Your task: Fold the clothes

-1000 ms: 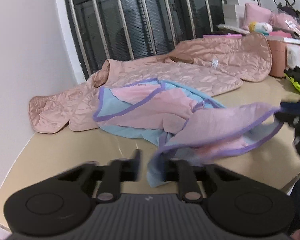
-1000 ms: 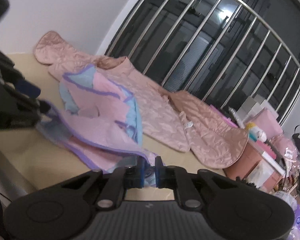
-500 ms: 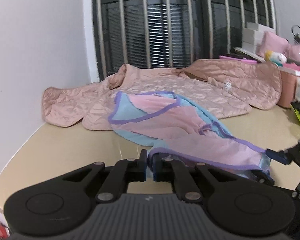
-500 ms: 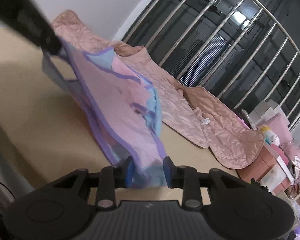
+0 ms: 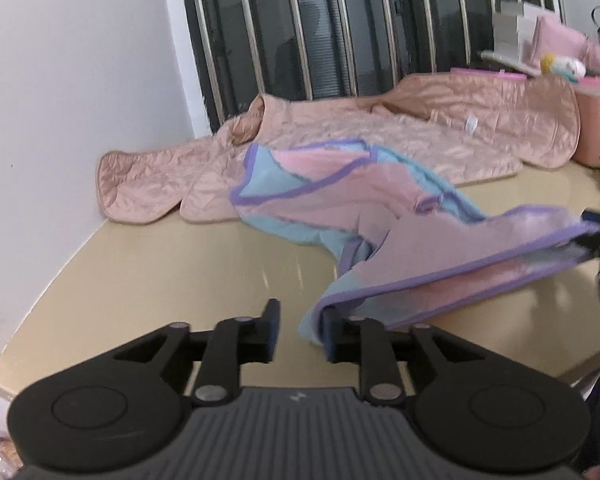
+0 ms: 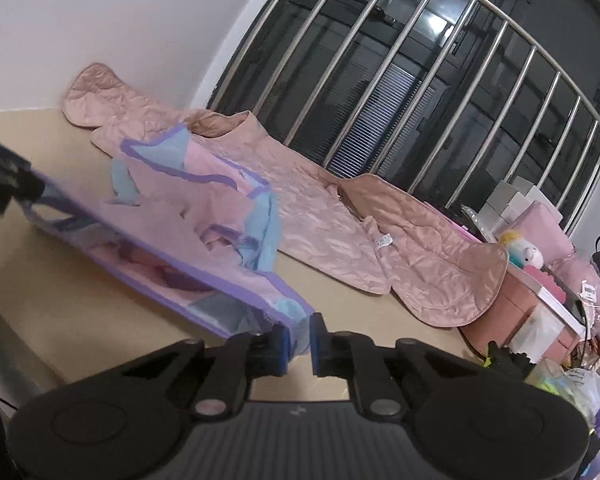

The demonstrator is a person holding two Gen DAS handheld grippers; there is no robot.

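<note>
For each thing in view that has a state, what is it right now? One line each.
pink and blue garment: crumpled, near hem lifted off the table and stretched between the two grippers.
quilted pink jacket: spread flat along the barred window, untouched.
left gripper: jaws opening, garment corner against one pad only.
right gripper: jaws closing on the garment's hem corner.

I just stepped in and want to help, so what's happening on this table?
A person with tongs in each hand is folding a pink and blue garment with purple trim on the beige table. The right tongs are closing on one corner. The left tongs are opening, the other corner resting against one finger. A quilted pink jacket lies behind, spread flat.
</note>
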